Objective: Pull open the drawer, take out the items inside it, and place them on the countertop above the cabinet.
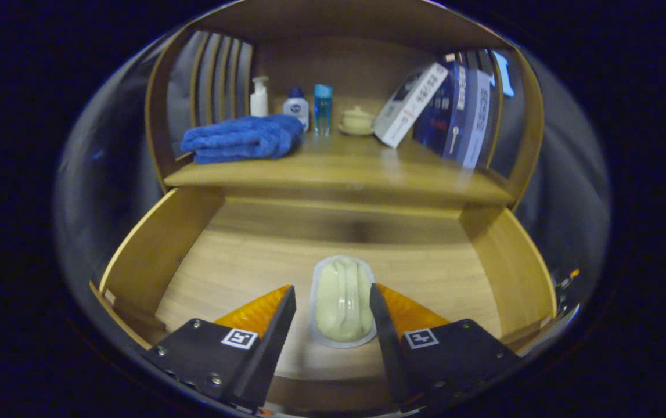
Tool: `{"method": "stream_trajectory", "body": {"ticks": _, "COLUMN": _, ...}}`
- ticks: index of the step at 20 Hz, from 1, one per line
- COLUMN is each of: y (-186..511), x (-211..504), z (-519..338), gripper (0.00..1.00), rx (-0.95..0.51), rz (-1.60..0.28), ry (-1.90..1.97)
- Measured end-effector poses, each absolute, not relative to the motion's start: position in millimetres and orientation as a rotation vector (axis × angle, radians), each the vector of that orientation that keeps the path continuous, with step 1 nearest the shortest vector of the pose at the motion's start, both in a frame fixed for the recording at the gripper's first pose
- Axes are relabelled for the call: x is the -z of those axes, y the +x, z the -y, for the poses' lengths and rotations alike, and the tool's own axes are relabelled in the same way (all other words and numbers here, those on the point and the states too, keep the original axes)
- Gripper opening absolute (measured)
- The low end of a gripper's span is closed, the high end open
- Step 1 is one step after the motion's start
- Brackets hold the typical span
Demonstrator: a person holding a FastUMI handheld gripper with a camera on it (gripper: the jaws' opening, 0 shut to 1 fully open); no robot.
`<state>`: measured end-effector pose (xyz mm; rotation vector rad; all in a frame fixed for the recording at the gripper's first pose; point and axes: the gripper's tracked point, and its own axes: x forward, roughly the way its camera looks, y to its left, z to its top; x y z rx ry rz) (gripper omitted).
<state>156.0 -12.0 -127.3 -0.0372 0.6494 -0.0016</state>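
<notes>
Packet: pale green, glossy, rounded pouch (343,302) with a flat sealed rim, lying on the drawer floor between the fingers.
Gripper: (333,302) fingers apart, flanking the packet, seemingly not yet pressing.
Advice: close gently on the bulging middle; the film looks slippery.
Drawer: (153,249) pulled open, smooth light wood.
Countertop: (338,168) above, matching wood; soft blue towel (243,138).

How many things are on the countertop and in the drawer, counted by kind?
Bottles: 3
Towel: 1
Lidded jar: 1
Boxes: 2
Pale packet in the drawer, between the open gripper fingers: 1
Total: 8
</notes>
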Motion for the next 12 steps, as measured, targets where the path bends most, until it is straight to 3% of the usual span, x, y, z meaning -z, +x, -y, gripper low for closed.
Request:
{"method": "stream_trajectory", "body": {"ticks": 4, "y": 165.4, "x": 142.0, "z": 8.5, "gripper": 0.49, "rx": 0.014, "rz": -0.723, "ry": 0.055}}
{"method": "stream_trajectory", "body": {"ticks": 5, "y": 164.7, "x": 142.9, "z": 1.3, "gripper": 0.44, "rx": -0.012, "rz": -0.744, "ry": 0.094}}
{"method": "stream_trajectory", "body": {"ticks": 7, "y": 165.0, "x": 161.1, "z": 3.5, "gripper": 0.45, "rx": -0.022, "rz": -0.812, "ry": 0.112}}
{"method": "stream_trajectory", "body": {"ticks": 9, "y": 164.4, "x": 155.1, "z": 3.7, "gripper": 0.17, "rx": -0.006, "rz": -0.796, "ry": 0.151}}
{"method": "stream_trajectory", "body": {"ticks": 12, "y": 161.0, "x": 145.4, "z": 5.5, "gripper": 0.17, "rx": -0.016, "rz": -0.731, "ry": 0.146}}
